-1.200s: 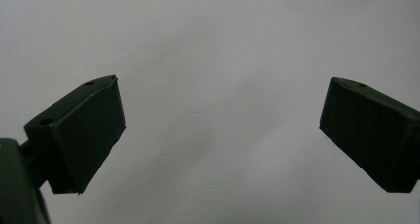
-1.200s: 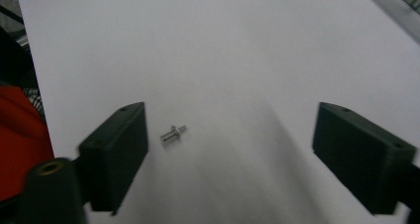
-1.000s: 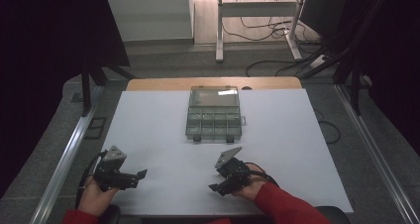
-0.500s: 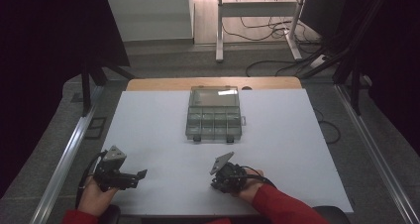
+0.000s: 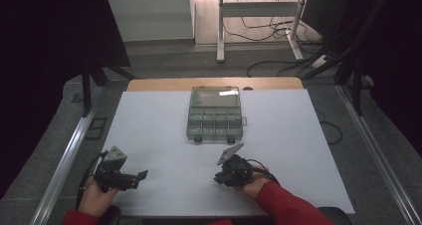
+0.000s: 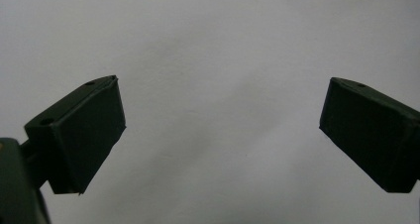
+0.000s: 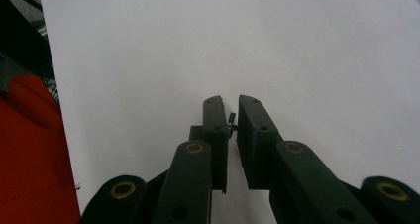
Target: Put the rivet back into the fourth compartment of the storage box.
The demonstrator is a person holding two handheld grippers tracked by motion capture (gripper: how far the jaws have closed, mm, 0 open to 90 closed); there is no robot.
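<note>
A clear plastic compartment box (image 5: 215, 113) with its lid closed lies at the back middle of the white sheet (image 5: 159, 135). My left gripper (image 5: 140, 177) rests near the front left edge; in the left gripper view its jaws (image 6: 220, 130) stand wide open over bare white surface. To the right, near the front edge, my right gripper (image 5: 219, 177) points left. In the right gripper view its jaws (image 7: 232, 107) are nearly together, pinching a tiny dark part (image 7: 231, 121) just above the sheet.
The sheet covers a wooden table (image 5: 164, 84) whose back strip shows. Metal rails (image 5: 64, 160) run along both sides. Beyond the table are a desk frame (image 5: 259, 16) and floor cables (image 5: 268, 65). A red sleeve (image 5: 283, 205) enters at the bottom.
My right gripper dipped and tilted toward the sheet, then came back up to about where it was. The left gripper has stayed put.
</note>
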